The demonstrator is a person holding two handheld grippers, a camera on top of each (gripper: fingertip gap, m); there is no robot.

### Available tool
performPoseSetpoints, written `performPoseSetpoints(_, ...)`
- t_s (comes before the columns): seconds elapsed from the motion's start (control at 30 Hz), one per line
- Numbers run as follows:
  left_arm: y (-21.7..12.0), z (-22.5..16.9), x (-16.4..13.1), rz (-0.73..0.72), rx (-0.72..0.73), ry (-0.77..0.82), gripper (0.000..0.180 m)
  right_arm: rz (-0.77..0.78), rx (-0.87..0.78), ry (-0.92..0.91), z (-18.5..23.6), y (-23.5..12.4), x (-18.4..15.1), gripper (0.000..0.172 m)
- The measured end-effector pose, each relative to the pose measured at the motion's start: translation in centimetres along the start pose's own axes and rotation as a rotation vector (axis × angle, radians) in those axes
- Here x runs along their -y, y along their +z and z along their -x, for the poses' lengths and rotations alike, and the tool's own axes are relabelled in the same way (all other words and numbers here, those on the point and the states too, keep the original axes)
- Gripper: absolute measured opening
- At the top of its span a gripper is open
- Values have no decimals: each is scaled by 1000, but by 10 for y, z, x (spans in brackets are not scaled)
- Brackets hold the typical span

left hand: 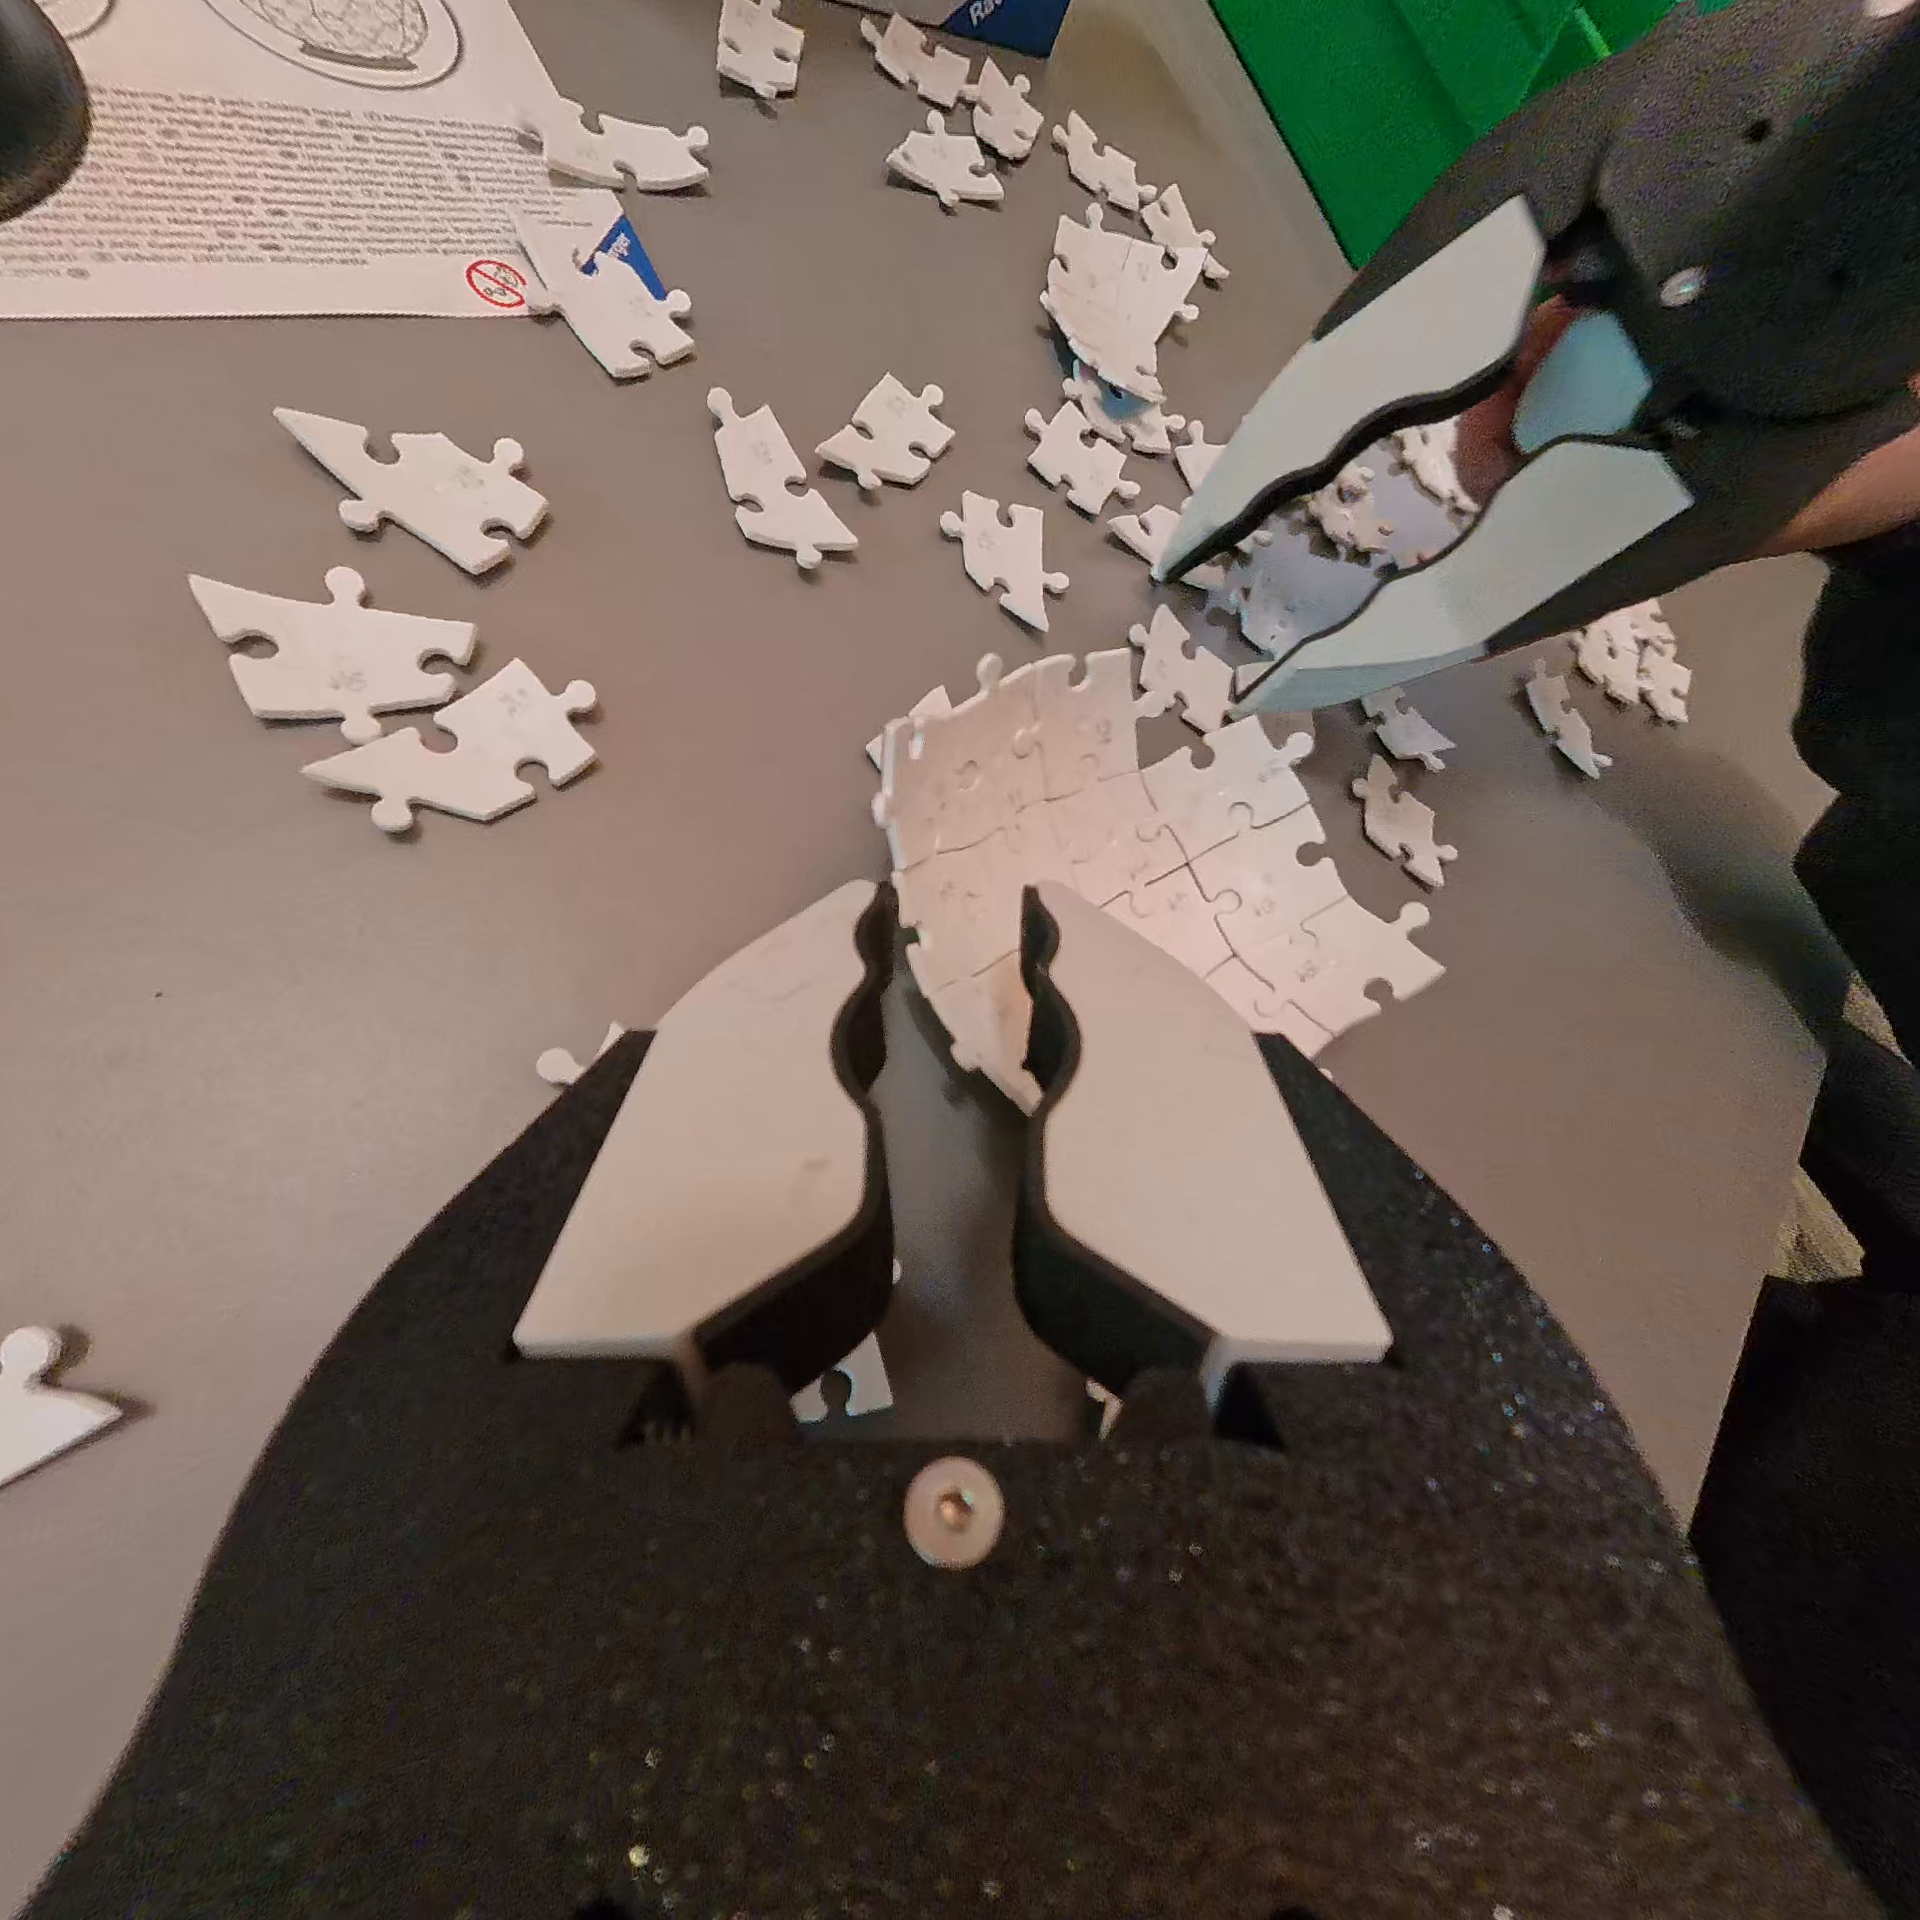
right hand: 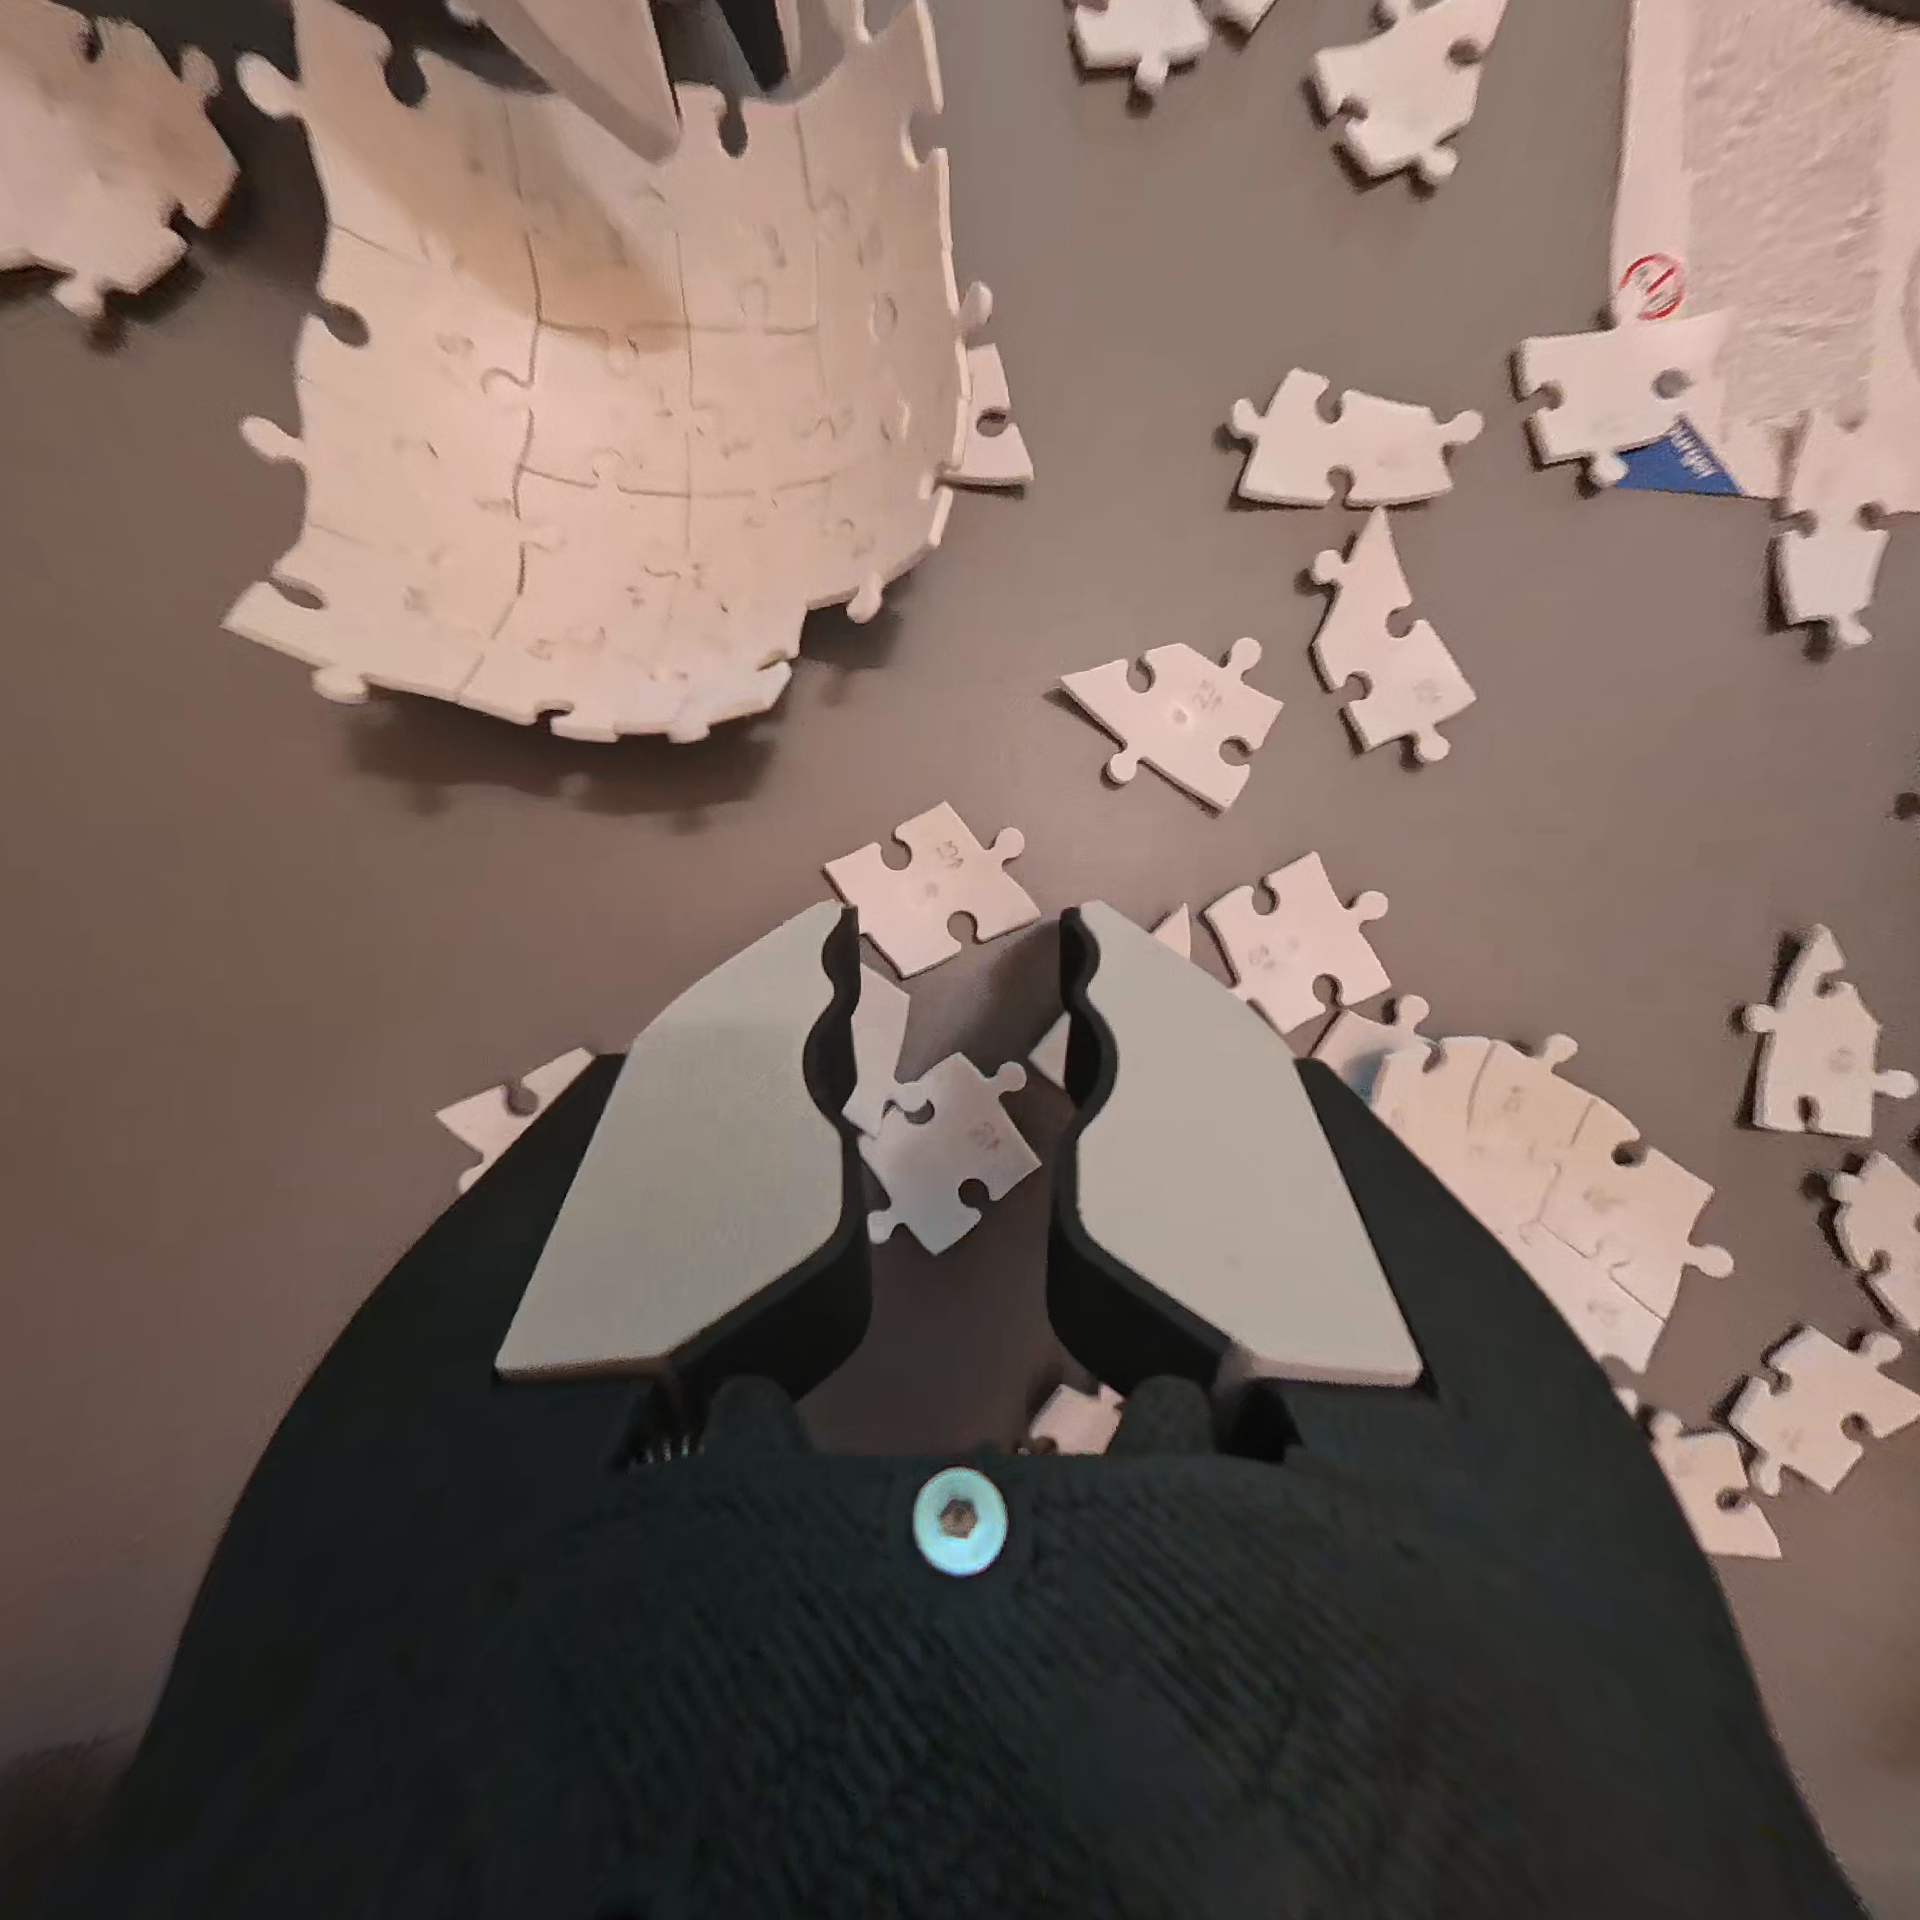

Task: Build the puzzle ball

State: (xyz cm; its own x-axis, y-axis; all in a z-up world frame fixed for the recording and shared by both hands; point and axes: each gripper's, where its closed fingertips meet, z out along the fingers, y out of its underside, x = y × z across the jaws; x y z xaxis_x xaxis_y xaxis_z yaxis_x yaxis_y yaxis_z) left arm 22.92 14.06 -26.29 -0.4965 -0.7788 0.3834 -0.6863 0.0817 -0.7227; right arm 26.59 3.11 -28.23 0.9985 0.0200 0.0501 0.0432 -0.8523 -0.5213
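My left gripper [left hand: 961,904] is shut on the near edge of a curved, assembled section of white puzzle pieces [left hand: 1164,842]. The section's wall runs slantwise between the two pads. In the right wrist view this section [right hand: 623,416] casts a shadow on the grey table, and a left finger [right hand: 613,73] shows at its far rim. My right gripper [right hand: 961,925] is open and empty, low over loose white pieces: one [right hand: 935,899] lies at its fingertips and another [right hand: 951,1164] lies on the table between its fingers. The right gripper also shows in the left wrist view [left hand: 1205,634], beyond the section.
Many loose white pieces lie across the grey table [left hand: 644,644]. A smaller joined section [left hand: 1117,301] lies farther back and also shows in the right wrist view [right hand: 1538,1174]. A printed paper sheet [left hand: 260,187] lies at the far left. A green box [left hand: 1403,104] stands at the back. A person's dark clothing [left hand: 1860,831] is at the right. The grippers' ends are close to 12 cm from one another.
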Motion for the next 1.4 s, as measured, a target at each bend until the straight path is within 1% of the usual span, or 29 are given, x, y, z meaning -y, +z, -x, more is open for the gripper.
performPoseSetpoints(0.03,-1,0,1,-3,-3,2,22,19,19,11,0,3,-1,37)
performPoseSetpoints(0.13,-4,1,4,-11,2,7,23,33,67,60,0,4,-1,34)
performPoseSetpoints(0.2,-6,2,6,-21,3,9,23,35,104,66,4,4,-2,28)
performPoseSetpoints(0.23,-8,2,7,-27,4,8,23,39,119,56,6,3,-2,19)
performPoseSetpoints(0.27,-9,3,8,-33,5,6,23,39,141,55,9,3,-2,14)
performPoseSetpoints(0.4,-15,3,14,-58,8,12,23,26,149,73,11,3,-2,9)
performPoseSetpoints(0.47,-17,2,17,-63,12,20,23,13,150,93,11,1,-1,0)
performPoseSetpoints(0.7,-25,-9,31,-91,15,79,23,27,172,72,19,-1,-6,0)
performPoseSetpoints(0.77,-26,-11,33,-92,16,89,23,-15,184,103,20,-8,-1,2)
performPoseSetpoints(0.83,-27,-12,32,-93,16,96,22,-60,230,114,28,-12,7,26)
performPoseSetpoints(0.87,-27,-13,32,-94,17,97,22,-45,222,98,30,-10,6,33)
performPoseSetpoints(0.93,-26,-13,31,-94,14,96,22,43,185,42,31,-1,-4,52)
performPoseSetpoints(1.0,-26,-15,32,-96,9,94,22,34,157,-29,32,1,2,51)
performPoseSetpoints(1.03,-26,-16,32,-97,7,97,22,52,165,-49,34,3,1,43)
performPoseSetpoints(1.07,-26,-17,33,-97,8,100,22,63,143,-64,32,4,0,31)
performPoseSetpoints(1.13,-28,-18,32,-93,8,109,22,68,122,-105,30,5,-1,17)
performPoseSetpoints(1.3,-32,-20,34,-100,10,122,22,70,133,-149,35,4,-3,0)
performPoseSetpoints(1.33,-33,-21,34,-102,7,122,22,80,143,-151,37,2,-5,1)
performPoseSetpoints(1.37,-33,-22,34,-103,5,122,22,85,131,-141,35,1,-6,12)
performPoseSetpoints(1.4,-34,-22,34,-105,4,122,22,68,99,-113,30,0,-3,31)
